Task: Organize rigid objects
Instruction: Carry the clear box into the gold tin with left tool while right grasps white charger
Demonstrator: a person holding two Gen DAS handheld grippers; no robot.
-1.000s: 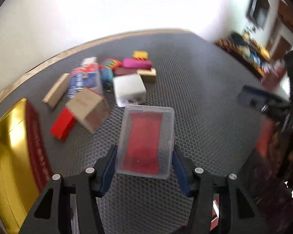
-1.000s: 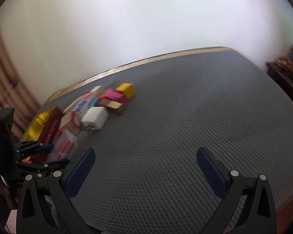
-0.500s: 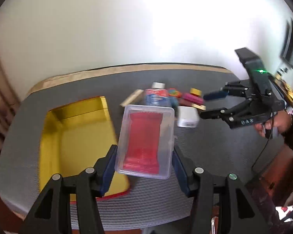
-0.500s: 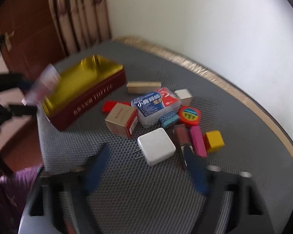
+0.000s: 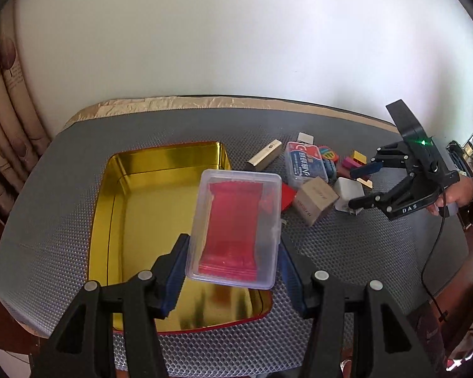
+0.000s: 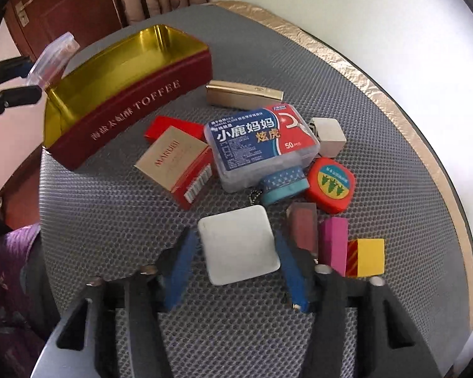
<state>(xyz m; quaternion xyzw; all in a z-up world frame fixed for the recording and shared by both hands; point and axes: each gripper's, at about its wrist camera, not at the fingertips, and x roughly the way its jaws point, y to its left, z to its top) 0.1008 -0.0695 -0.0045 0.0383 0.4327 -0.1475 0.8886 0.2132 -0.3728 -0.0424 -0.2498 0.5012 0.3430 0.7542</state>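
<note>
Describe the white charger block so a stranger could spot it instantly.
Start at the gold-lined toffee tin on the grey mat, then go to the pile beside it. The white charger lies at the pile's near edge, between the right gripper fingers. It is the only flat, white, rounded square.

A plain white wall [image 5: 236,47] is seen behind the table [image 5: 378,252], whose top is covered by a grey honeycomb mat edged with a gold strip [image 6: 403,100]. Beige pleated curtains [image 5: 6,100] are hung at the left, and a brown wooden door [image 6: 66,3] is visible beside them.
</note>
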